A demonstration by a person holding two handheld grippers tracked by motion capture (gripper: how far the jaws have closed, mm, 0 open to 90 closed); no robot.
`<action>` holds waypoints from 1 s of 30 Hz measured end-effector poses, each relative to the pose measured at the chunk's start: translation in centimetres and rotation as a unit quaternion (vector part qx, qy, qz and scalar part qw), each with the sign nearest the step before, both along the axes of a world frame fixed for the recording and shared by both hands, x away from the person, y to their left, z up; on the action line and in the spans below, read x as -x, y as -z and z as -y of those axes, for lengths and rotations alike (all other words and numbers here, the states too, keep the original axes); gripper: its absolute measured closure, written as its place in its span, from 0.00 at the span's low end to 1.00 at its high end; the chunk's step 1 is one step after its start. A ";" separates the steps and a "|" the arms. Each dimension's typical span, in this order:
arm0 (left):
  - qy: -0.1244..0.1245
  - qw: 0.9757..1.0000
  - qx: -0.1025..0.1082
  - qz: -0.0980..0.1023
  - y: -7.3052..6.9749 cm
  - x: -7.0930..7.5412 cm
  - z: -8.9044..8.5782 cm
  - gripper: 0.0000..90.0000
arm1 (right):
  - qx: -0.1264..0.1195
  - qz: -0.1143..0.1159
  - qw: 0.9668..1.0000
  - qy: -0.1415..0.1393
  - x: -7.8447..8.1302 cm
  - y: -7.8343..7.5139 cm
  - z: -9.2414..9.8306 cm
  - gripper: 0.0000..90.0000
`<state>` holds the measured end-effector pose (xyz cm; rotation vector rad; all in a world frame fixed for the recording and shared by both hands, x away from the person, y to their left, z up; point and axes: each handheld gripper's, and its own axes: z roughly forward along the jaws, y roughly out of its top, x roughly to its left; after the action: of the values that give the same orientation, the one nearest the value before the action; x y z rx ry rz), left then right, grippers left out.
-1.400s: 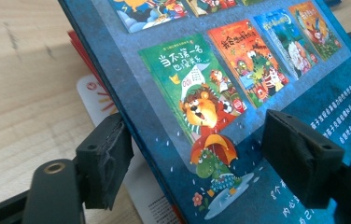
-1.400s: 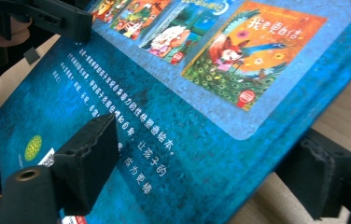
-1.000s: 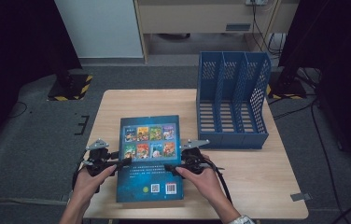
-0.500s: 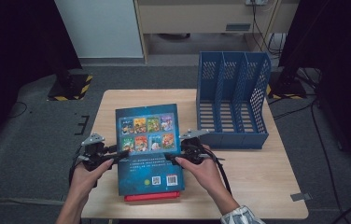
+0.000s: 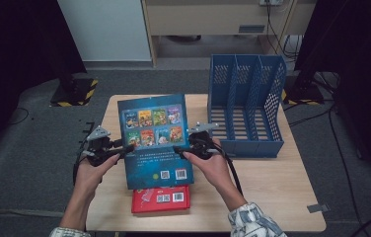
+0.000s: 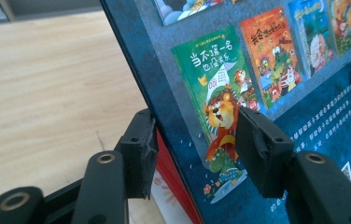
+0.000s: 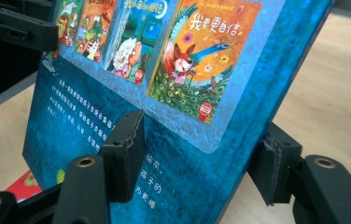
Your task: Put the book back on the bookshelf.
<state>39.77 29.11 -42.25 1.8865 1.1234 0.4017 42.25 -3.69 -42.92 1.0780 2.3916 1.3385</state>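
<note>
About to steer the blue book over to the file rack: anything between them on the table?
Nothing visible. The blue book is clamped by the left gripper and right gripper; bare table lies before the file rack.

Dark blue book (image 5: 155,143) bearing a grid of eight small cover pictures in orange, green and blue (a lion on green, a fox on orange), pale text lines and white code squares below. Red book (image 5: 161,198) with white code patches, lying on the pale wood-grain table (image 5: 272,187). Blue file rack (image 5: 245,106), side walls perforated with dots. Black gripper jaws.
</note>
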 end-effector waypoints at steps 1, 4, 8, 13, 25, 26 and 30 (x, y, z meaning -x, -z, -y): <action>0.000 1.000 0.000 0.000 0.0 0.0 0.0 0.55 | 0.002 0.004 1.000 0.002 -0.2 -0.1 -0.1 0.47; -0.001 1.000 -0.002 0.008 -0.4 -0.5 -0.2 0.56 | 0.006 0.011 1.000 0.006 -0.6 -0.4 -0.2 0.47; -0.006 1.000 -0.003 0.024 -0.9 -0.5 -0.3 0.59 | 0.012 0.023 1.000 0.009 -0.8 -1.0 -0.4 0.49; -0.016 0.999 -0.013 0.050 -1.6 -0.3 -0.3 0.61 | 0.021 0.050 0.998 0.015 -0.8 -1.9 -0.8 0.51; -0.038 0.993 -0.045 0.107 -2.9 0.5 0.4 0.64 | 0.034 0.097 0.994 0.023 -0.6 -3.4 -1.1 0.57; -0.039 0.992 -0.042 0.109 -2.9 0.5 0.4 0.64 | 0.036 0.098 0.994 0.023 -0.5 -3.4 -1.1 0.58; -0.036 0.992 -0.025 0.117 -2.7 1.2 0.4 0.63 | 0.032 0.102 0.994 0.020 0.1 -3.2 -0.7 0.59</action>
<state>38.58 28.74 -39.51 1.7916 1.0336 0.6783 42.19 -2.96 -39.75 0.9194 2.2372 1.2828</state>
